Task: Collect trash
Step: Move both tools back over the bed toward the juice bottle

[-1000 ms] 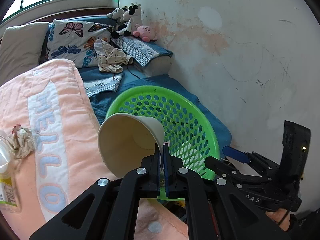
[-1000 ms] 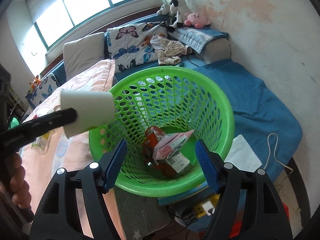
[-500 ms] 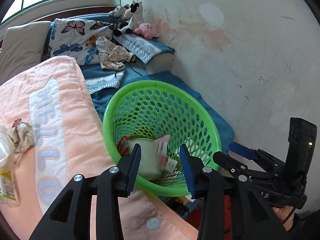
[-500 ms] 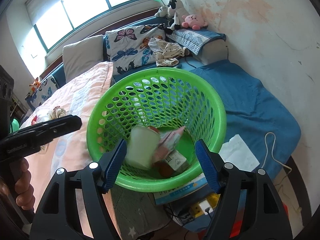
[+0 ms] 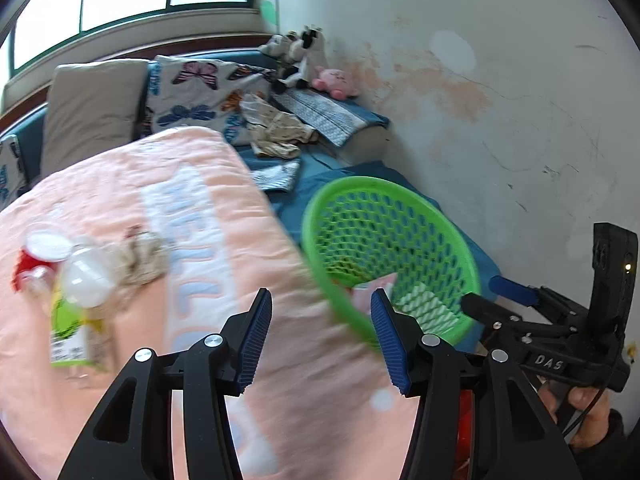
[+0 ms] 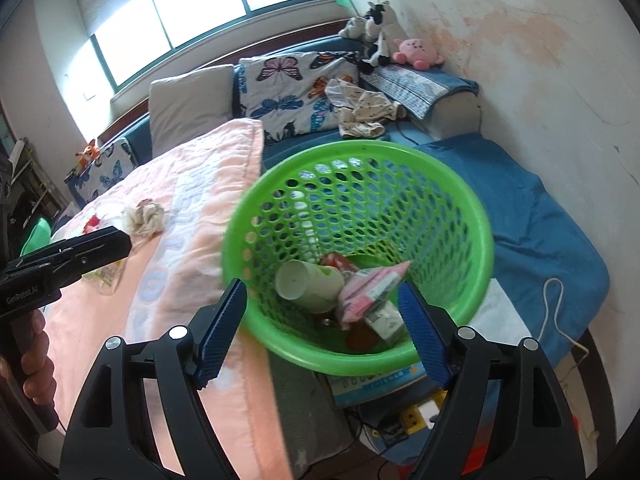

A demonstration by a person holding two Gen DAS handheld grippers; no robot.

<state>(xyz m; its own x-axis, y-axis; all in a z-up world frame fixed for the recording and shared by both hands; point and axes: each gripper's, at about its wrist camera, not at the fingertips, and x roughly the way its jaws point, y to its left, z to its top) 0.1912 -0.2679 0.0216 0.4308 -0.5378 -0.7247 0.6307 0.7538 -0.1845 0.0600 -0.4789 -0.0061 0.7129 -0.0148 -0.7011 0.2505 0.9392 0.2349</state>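
Observation:
A green mesh basket point(image 6: 480, 240) sits on the blue sheet by the wall. In it lie a white paper cup point(image 6: 304, 284), a pink and white carton point(image 6: 372, 292) and a red wrapper point(image 6: 336, 262). My right gripper point(image 6: 322, 284) hovers at the basket's near rim, jaws opening, pads touching nothing. My left gripper point(image 5: 320, 296) is over the pink blanket point(image 5: 200, 200), jaws opening, empty, with the basket point(image 5: 468, 264) to its right. On the blanket lie a crumpled tissue point(image 5: 140, 256), a plastic bottle with a green label point(image 5: 80, 280) and a red and white cup point(image 5: 40, 252).
Pillows point(image 6: 188, 108), a butterfly cushion point(image 6: 288, 88), loose clothes point(image 6: 360, 112) and plush toys point(image 6: 416, 52) fill the bed's far end. A stained wall point(image 6: 560, 80) runs along the right. A power strip point(image 6: 420, 412) and a white cable point(image 6: 552, 312) lie below the basket.
My left gripper opened and let the paper cup fall into the basket, then swung left over the pink blanket. My right gripper's jaws widened a little.

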